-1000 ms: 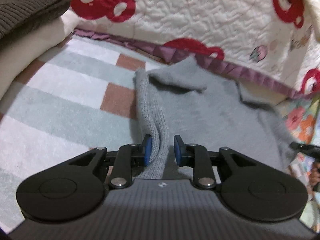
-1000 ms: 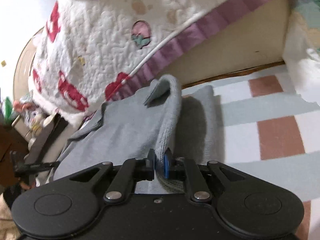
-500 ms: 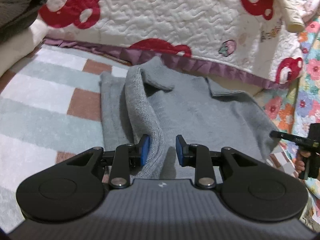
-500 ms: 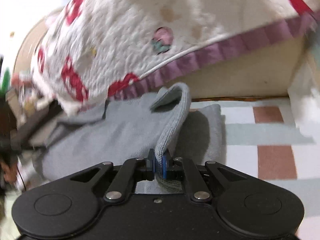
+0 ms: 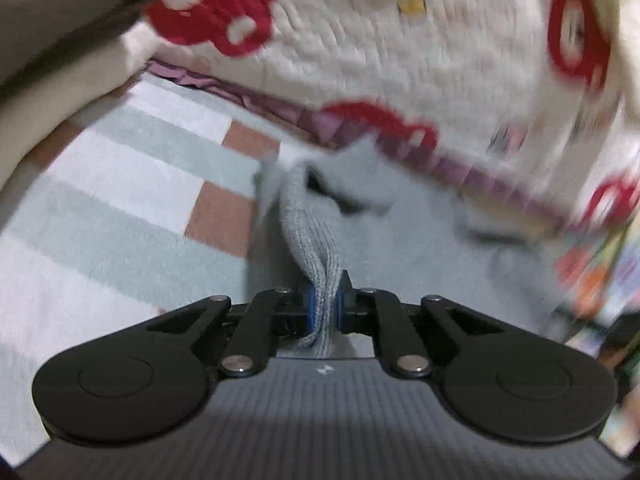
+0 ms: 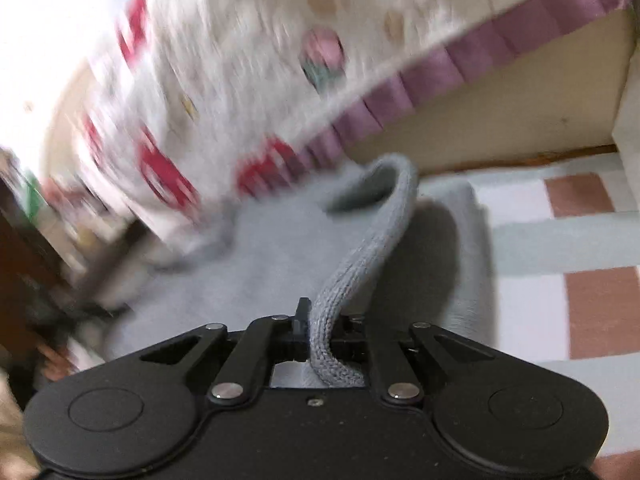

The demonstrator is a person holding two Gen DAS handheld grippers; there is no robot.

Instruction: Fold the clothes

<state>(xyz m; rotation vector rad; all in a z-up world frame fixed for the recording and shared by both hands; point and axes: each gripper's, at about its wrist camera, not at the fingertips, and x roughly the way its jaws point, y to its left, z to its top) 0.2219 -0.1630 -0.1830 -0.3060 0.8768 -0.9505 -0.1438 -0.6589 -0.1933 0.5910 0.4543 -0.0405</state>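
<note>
the grey sweater [image 5: 400, 240] lies on the checked rug [image 5: 120, 200], mostly unfolded. its ribbed hem is pinched in the left claw [image 5: 323, 307] and right claw [image 6: 326, 334]; folding is judged barely begun.

One grey knitted sweater [image 5: 400, 240] lies ahead of the tools, on one checked rug [image 5: 120, 208]. Beyond it hangs one quilt [image 5: 400, 48] with red figures. Two folded garments [image 5: 60, 60] sit stacked far left.
</note>
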